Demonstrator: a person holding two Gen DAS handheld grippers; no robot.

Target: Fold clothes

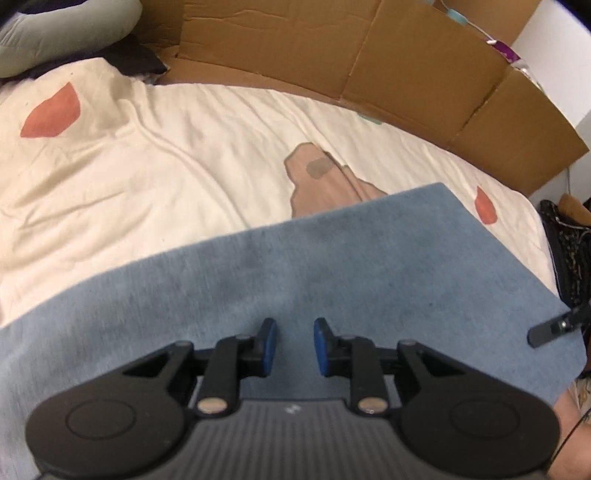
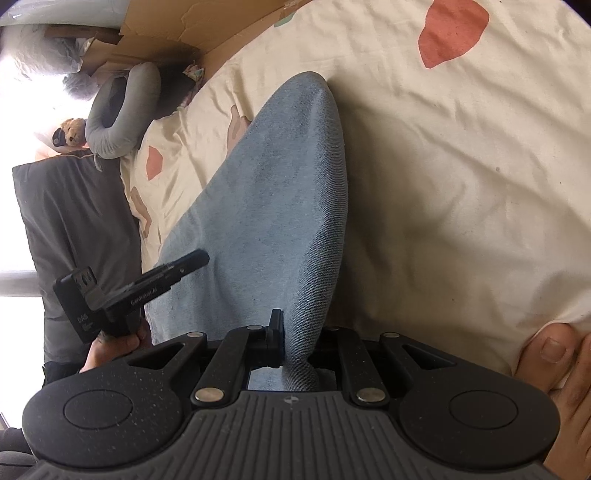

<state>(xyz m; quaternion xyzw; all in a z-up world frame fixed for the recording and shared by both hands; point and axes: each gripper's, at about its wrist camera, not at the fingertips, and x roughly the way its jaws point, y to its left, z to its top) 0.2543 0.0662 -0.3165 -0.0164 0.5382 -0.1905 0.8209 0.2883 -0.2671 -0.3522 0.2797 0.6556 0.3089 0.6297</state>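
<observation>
A blue denim-like garment (image 1: 332, 266) lies spread flat on a cream bedspread (image 1: 129, 177) with red and pink patches. My left gripper (image 1: 295, 328) hovers over its near part, open by a narrow gap with nothing between the blue pads. In the right wrist view the same garment (image 2: 273, 192) rises into a ridge. My right gripper (image 2: 301, 325) is shut on a fold of it, and the cloth hides the right finger. The left gripper (image 2: 195, 260) shows at the left there, held in a hand. One finger of the right gripper (image 1: 546, 330) pokes in at the left wrist view's right edge.
Flattened cardboard (image 1: 332, 48) walls the far side of the bed. A grey pillow (image 1: 55, 33) lies at the far left corner. A dark patterned bag (image 1: 569, 251) stands off the right edge. A curved grey pillow (image 2: 118, 110), teddy bear (image 2: 72, 131) and dark cushion (image 2: 74, 221) lie left. Bare toes (image 2: 554, 354) rest lower right.
</observation>
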